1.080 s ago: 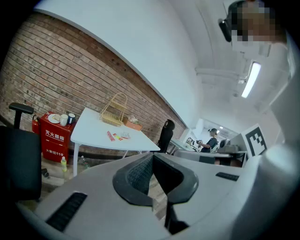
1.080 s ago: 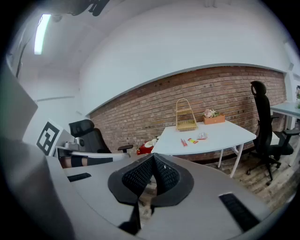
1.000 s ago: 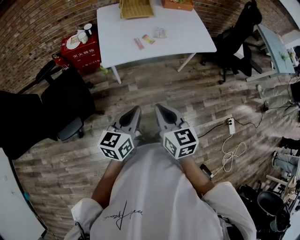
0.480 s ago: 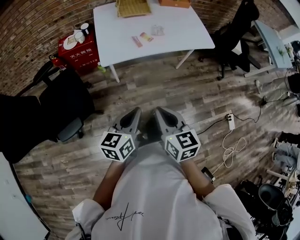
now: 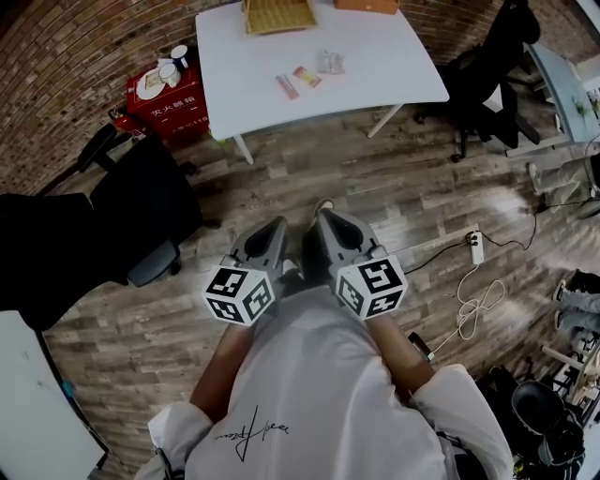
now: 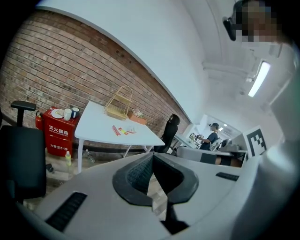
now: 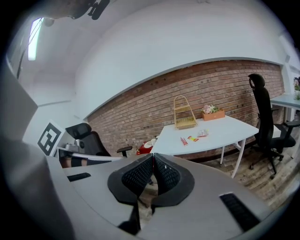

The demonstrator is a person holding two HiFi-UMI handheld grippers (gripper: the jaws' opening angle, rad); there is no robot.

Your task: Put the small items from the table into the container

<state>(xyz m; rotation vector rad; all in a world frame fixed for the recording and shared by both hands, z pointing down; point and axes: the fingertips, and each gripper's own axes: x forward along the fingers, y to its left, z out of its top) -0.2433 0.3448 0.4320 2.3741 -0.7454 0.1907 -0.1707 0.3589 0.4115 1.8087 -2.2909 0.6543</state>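
Observation:
Three small packets lie on a white table (image 5: 394, 75) far ahead of me: a red one (image 5: 286, 86), an orange-yellow one (image 5: 307, 77) and a clear wrapper (image 5: 328, 63). The same packets (image 7: 193, 138) show in the right gripper view and, tiny, as packets (image 6: 121, 131) in the left gripper view. A wicker basket (image 5: 277, 13) stands at the table's back edge, also basket (image 7: 184, 115) and basket (image 6: 118, 103). My left gripper (image 5: 276, 225) and right gripper (image 5: 321, 216) are held side by side near my chest, well short of the table. Both are shut and empty.
A red box (image 5: 161, 101) with cups on top stands left of the table. Black office chairs sit at left (image 5: 112, 216) and right (image 5: 492, 66). An orange planter (image 5: 367, 5) is on the table's back. A power strip and cable (image 5: 473, 272) lie on the wooden floor.
The table and floor have slid slightly right and down in the head view, so my view has shifted. Both grippers stay shut and close together near my chest.

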